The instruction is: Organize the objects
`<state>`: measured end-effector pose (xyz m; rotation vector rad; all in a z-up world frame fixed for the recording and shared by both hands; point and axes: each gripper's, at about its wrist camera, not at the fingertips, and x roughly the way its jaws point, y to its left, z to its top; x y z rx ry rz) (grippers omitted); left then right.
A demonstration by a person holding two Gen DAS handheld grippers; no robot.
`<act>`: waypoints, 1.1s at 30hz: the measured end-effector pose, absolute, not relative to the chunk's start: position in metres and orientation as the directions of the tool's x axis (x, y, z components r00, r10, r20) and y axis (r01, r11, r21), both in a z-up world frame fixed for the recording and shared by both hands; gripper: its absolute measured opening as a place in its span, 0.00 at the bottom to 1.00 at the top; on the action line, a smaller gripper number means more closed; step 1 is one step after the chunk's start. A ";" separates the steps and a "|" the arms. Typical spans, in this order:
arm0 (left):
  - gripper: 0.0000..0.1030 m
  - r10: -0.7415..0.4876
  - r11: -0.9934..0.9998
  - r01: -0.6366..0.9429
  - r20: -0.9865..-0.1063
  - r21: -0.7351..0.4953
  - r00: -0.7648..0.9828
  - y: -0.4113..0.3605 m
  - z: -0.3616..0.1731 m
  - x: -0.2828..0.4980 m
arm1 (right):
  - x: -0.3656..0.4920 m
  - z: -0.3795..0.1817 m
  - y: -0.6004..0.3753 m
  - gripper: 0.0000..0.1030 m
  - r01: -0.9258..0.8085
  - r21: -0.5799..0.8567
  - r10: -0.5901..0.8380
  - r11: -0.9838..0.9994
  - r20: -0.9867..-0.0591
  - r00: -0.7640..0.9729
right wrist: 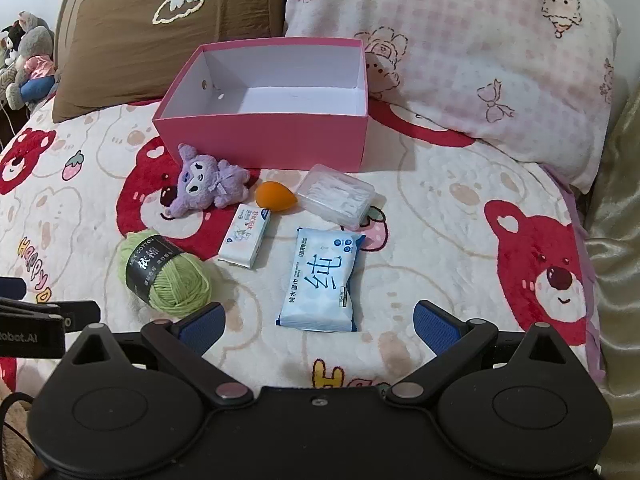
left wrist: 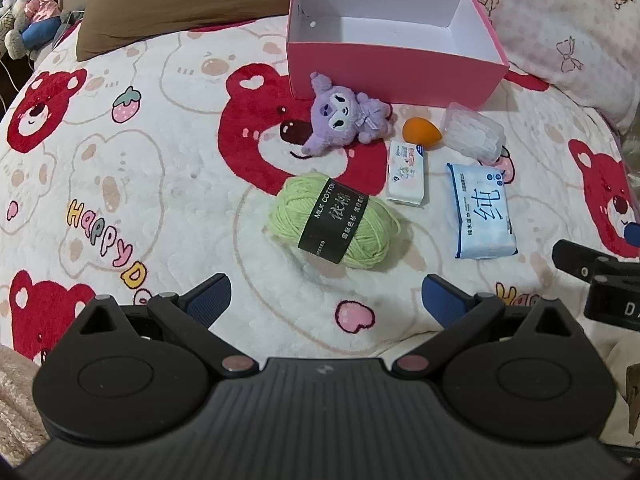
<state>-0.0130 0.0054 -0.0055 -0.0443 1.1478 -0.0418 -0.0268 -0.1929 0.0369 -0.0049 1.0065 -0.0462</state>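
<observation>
Two fisheye views are looking steeply down and forward along each gripper's blue-padded fingers, from fairly close above a bed (left wrist: 120, 168) with a bear-print blanket. The left wrist view is sitting nearest the green yarn (left wrist: 334, 222), with the right gripper's body showing at its right edge. The right wrist view is sitting nearest the blue wipes pack (right wrist: 322, 280). Both are sharing the pink box (left wrist: 394, 76) and the items in front of it.

We see a bed under a fleecy white blanket printed with red bears (right wrist: 460, 208). A brown embroidered pillow (right wrist: 160, 28) and a pink checked pillow (right wrist: 480, 60) lie at its head.
</observation>
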 end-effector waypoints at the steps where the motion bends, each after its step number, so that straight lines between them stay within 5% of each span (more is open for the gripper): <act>1: 1.00 -0.055 0.998 0.013 -0.912 -0.055 0.407 0.005 -0.006 -0.013 | -0.027 0.037 -0.193 0.98 0.037 -0.026 -0.042 0.999 -0.844 0.535; 33: 1.00 -0.109 0.994 0.043 -0.878 -0.100 0.466 0.002 -0.012 -0.023 | -0.033 0.030 -0.189 0.99 0.020 -0.037 -0.042 0.999 -0.843 0.536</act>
